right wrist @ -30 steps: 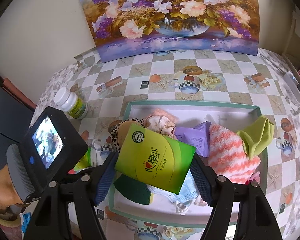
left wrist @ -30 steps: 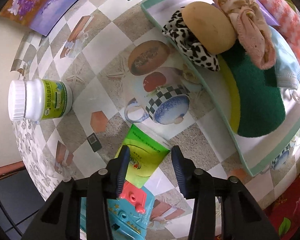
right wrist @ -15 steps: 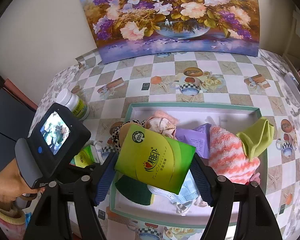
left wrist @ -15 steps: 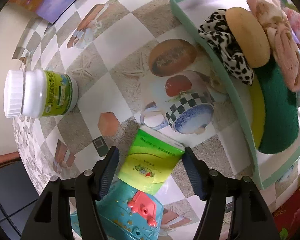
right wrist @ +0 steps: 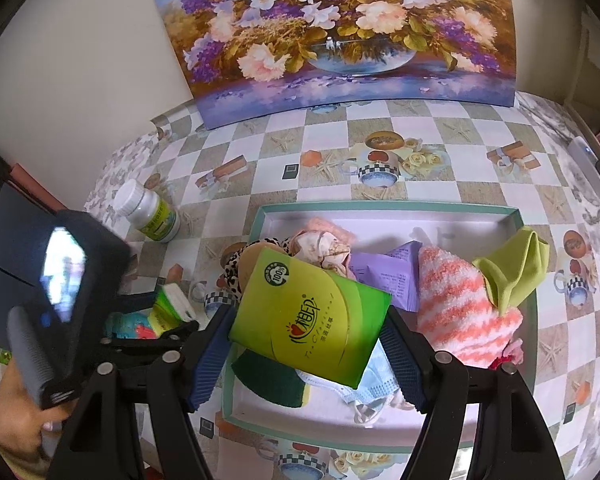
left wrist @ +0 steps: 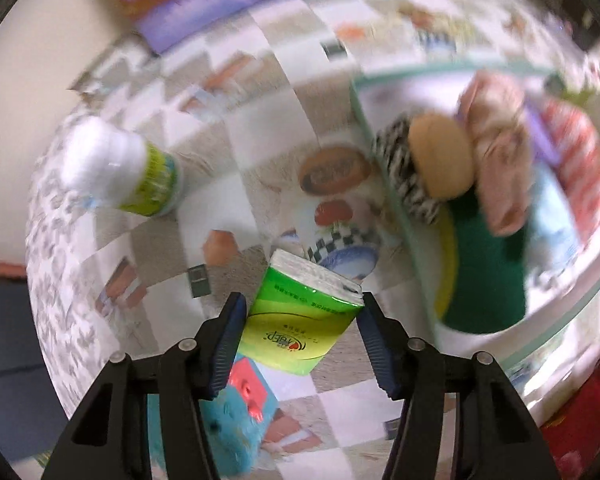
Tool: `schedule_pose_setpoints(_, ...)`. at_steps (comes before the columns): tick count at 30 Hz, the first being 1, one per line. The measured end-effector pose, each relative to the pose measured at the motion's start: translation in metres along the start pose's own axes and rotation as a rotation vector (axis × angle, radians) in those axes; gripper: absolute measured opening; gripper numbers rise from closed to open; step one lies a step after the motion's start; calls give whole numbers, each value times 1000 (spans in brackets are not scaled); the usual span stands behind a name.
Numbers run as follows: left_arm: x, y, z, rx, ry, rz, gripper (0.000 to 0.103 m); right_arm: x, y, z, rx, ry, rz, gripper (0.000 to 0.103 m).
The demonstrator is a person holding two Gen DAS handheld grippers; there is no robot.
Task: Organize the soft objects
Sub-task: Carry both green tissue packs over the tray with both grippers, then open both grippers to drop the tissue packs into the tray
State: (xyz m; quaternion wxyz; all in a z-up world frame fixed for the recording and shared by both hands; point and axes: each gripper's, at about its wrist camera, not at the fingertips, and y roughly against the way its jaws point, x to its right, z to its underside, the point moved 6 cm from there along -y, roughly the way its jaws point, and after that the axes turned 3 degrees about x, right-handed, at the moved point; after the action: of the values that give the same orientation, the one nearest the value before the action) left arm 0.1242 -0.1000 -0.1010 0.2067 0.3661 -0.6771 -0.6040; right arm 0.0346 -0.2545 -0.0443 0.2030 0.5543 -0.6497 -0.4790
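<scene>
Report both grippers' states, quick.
Left gripper: jaws closing around a green tissue pack, lifted off the table.
Right gripper: shut on a larger green tissue pack above the tray.

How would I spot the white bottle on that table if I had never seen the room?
Start at the big flower painting leaning on the wall, then drop to the checkered tablecloth and look left of the green-rimmed tray. The white pill bottle lies tipped there, alone, apart from the tray. It is the only hard, capped container, with a lime-green label.
</scene>
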Motion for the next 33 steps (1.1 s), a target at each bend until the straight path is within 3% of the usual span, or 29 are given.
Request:
schedule_pose_setpoints(7, 38, 59, -2, 165, 126, 105, 59, 18, 6, 12, -4, -43, 12, 75)
schedule_pose_setpoints(10, 58, 69, 1, 185, 173, 149, 59, 31, 12, 18, 0, -70, 26, 75)
schedule_pose_setpoints(19, 95, 64, 12, 207, 309, 191, 59, 73, 29, 32, 16, -151, 65, 75)
schedule_pose_setpoints(33, 136, 32, 11, 152, 271, 261, 60, 107, 3, 54, -94, -224, 119, 75)
